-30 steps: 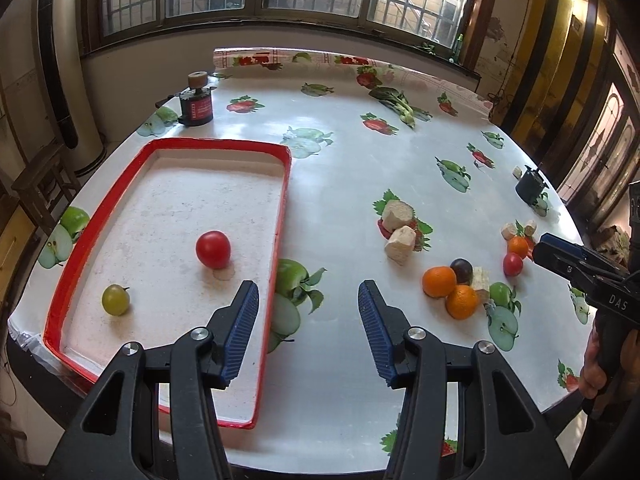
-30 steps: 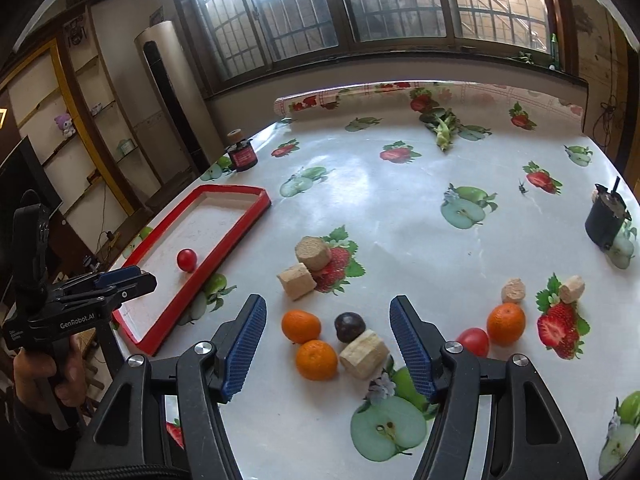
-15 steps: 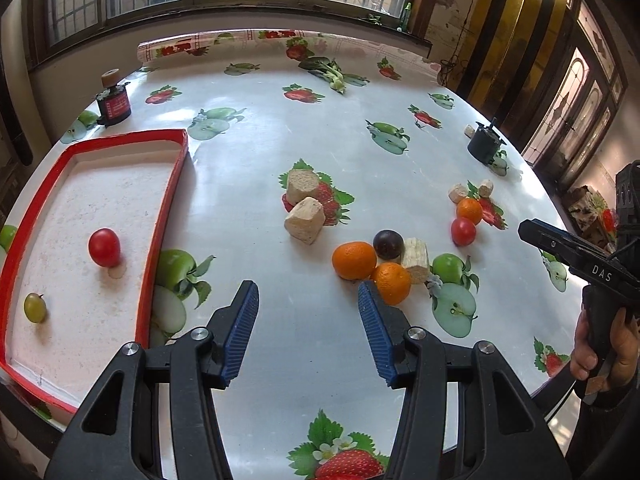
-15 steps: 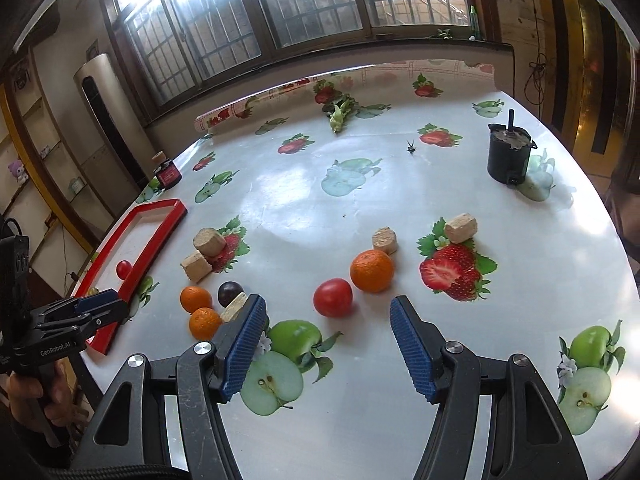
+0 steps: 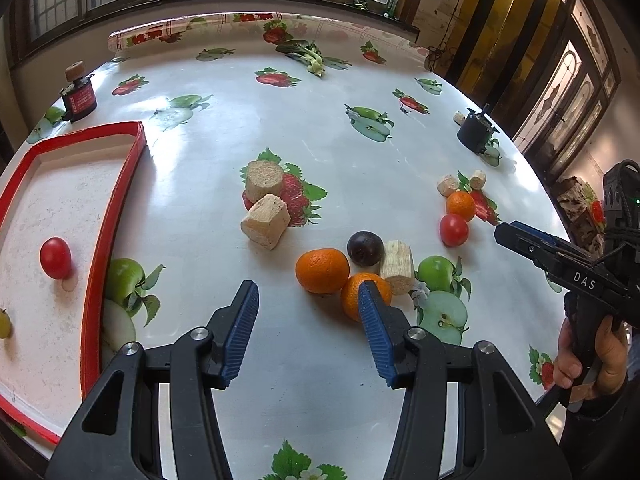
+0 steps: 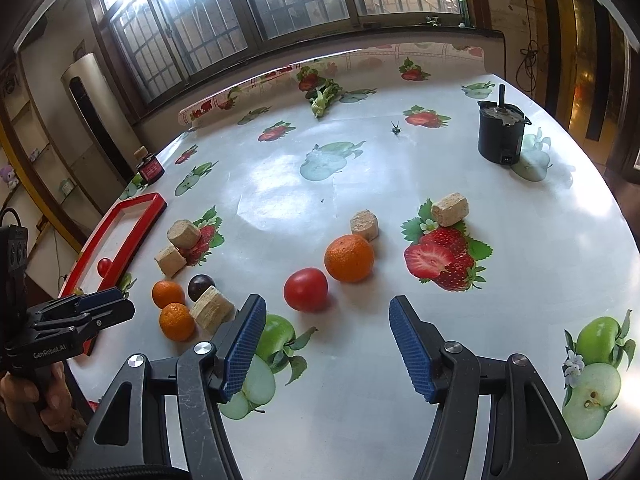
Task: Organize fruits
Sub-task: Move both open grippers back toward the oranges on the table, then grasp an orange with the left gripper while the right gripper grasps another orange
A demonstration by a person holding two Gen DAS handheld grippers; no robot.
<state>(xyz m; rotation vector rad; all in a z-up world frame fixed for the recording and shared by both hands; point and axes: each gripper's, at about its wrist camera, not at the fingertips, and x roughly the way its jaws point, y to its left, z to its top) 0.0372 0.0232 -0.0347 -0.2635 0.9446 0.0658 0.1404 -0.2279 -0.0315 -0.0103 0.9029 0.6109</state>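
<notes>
My left gripper (image 5: 308,300) is open and empty, just short of two oranges (image 5: 322,270) and a dark plum (image 5: 365,249) on the table. My right gripper (image 6: 326,322) is open and empty, just short of a red tomato (image 6: 305,289) and an orange (image 6: 349,257). The red tray (image 5: 96,280) at the left holds a red tomato (image 5: 55,258) and a green fruit (image 5: 3,323) at its near edge. The tray also shows in the right wrist view (image 6: 132,228).
Several beige cork-like blocks (image 5: 265,221) lie among the fruit. A black pot (image 6: 501,135) stands at the far right, a small dark jar (image 5: 78,92) at the far left, and a leafy vegetable (image 5: 308,56) at the back. The tablecloth has printed fruit.
My left gripper swung right from above the tray to the two oranges. My right gripper swung right from the orange cluster to the tomato and single orange. Both stayed open.
</notes>
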